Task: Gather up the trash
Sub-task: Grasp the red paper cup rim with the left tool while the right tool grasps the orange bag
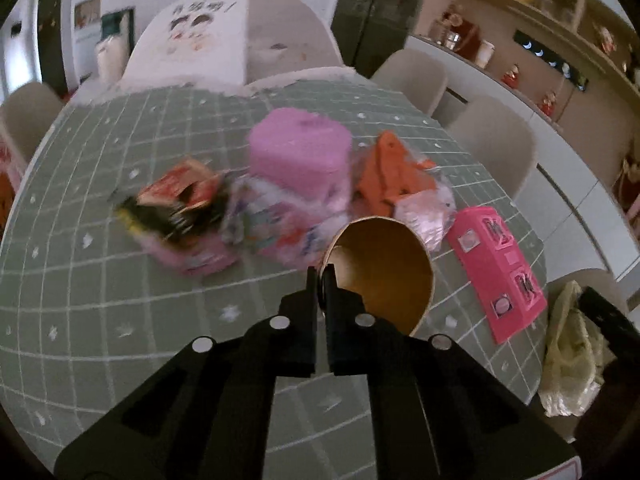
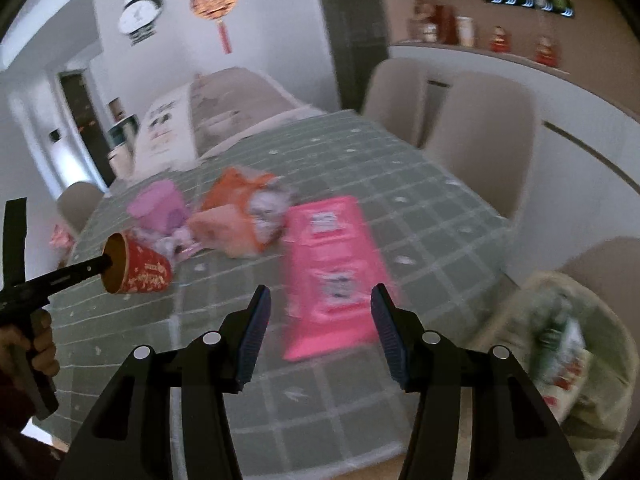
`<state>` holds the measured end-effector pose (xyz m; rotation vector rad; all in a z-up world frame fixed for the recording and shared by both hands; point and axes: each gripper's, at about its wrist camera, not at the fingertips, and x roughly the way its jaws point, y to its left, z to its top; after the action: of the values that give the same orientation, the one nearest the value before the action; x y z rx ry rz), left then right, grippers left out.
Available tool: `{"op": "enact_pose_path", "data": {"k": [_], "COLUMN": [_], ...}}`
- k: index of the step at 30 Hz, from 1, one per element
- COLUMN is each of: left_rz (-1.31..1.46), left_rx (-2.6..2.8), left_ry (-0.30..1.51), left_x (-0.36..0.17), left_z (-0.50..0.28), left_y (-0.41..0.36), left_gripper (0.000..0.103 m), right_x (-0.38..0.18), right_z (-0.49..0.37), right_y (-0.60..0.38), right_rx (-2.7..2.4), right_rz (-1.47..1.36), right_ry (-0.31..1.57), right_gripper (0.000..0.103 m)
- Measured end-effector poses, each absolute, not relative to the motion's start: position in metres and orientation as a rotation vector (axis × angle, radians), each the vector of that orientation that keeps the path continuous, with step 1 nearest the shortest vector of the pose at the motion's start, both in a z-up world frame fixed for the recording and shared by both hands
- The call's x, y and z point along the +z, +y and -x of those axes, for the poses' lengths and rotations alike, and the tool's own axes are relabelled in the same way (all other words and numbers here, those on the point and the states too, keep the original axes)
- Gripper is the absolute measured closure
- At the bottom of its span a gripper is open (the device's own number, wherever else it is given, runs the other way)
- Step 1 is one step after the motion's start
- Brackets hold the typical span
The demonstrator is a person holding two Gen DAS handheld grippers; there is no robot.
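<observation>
Paper cup (image 1: pixel 380 264) rim in left claw (image 1: pixel 321 280)

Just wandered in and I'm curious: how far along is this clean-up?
Early. Some trash already sits in the bag beside the table. In hand: the left tongs are shut on the red paper cup rim. The right tongs are open. Left: pink packet, orange wrapper, pink tub, snack wrappers.

On the surface (image 1: pixel 120 280), the cup (image 1: pixel 384 272) lies near; wrappers (image 1: pixel 280 216) behind it, a flat packet (image 1: pixel 496 272) right.
</observation>
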<state>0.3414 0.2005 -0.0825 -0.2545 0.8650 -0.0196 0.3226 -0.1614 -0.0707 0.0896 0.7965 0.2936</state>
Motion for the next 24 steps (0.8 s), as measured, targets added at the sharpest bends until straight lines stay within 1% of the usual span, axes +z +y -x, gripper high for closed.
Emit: {"op": "enact_pose_path", "data": {"k": [3, 8, 12, 16, 20, 24], "left_rz": [0.314, 0.322, 0.317, 0.346, 0.356, 0.366], "left_rx": [-0.054, -0.073, -0.069, -0.064, -0.081, -0.106], "left_ry": [0.901, 0.887, 0.878, 0.899, 0.903, 0.905], "left_x": [-0.081, -0.071, -0.067, -0.073, -0.075, -0.078], "left_z": [-0.33, -0.313, -0.306, -0.303, -0.303, -0.305], "left_y": [0.227, 0.255, 0.278, 0.3, 0.317, 0.332], "left_gripper": [0.1, 0.1, 0.1, 0.1, 0.1, 0.1], "right_x": [-0.074, -0.076, -0.082, -0.096, -0.096, -0.111], "right_z": [-0.337, -0.367, -0.392, -0.426, -0.46, -0.486], "right_y": [-0.124, -0.065, -0.017, 0.019, 0.024, 0.024], "right_rx": [0.36, 0.481, 0.524, 0.52, 0.411, 0.353], "right_rz": [-0.06, 0.023, 0.167, 0.25, 0.192, 0.111], "right_ry": [0.79, 0.722, 0.676, 0.713, 0.729, 0.853], "right_gripper": [0.054, 0.054, 0.052, 0.052, 0.052, 0.052]}}
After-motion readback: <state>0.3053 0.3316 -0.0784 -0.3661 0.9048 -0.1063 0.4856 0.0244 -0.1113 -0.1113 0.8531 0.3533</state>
